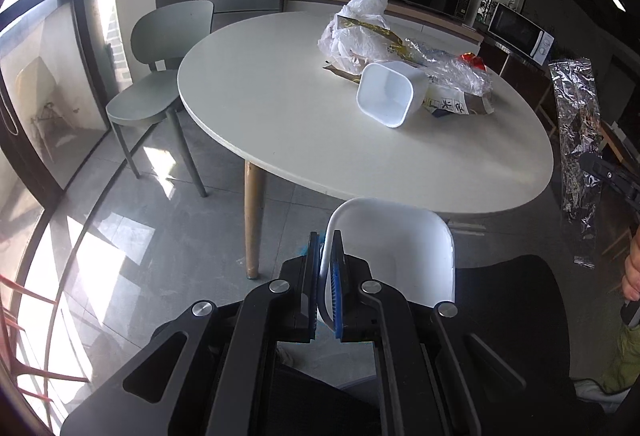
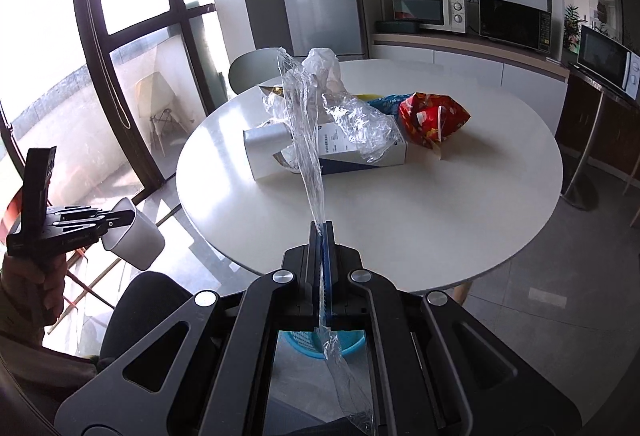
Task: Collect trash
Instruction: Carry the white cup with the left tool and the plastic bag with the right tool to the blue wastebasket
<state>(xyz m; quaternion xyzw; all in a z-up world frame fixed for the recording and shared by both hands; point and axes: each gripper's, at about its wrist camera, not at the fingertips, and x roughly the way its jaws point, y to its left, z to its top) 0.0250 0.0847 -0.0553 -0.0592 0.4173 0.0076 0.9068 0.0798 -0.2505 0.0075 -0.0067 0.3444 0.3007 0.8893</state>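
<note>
pinched in my left gripper (image 1: 327, 268) is the thin rim of a white cup (image 1: 394, 248); my right gripper (image 2: 322, 256) clamps a clear wrapper (image 2: 306, 124). remaining trash (image 2: 360, 124) sits on the table (image 2: 460, 204). either thin hold could slip before reaching the blue bin (image 2: 304, 346).

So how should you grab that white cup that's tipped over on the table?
Grip the white cup by its rim, coming from the near edge of the table. It lies on its side with the open mouth facing that way, so one finger of a hand-held gripper could slip inside and the other press outside the thin wall. The wrappers crowd behind it.
</note>
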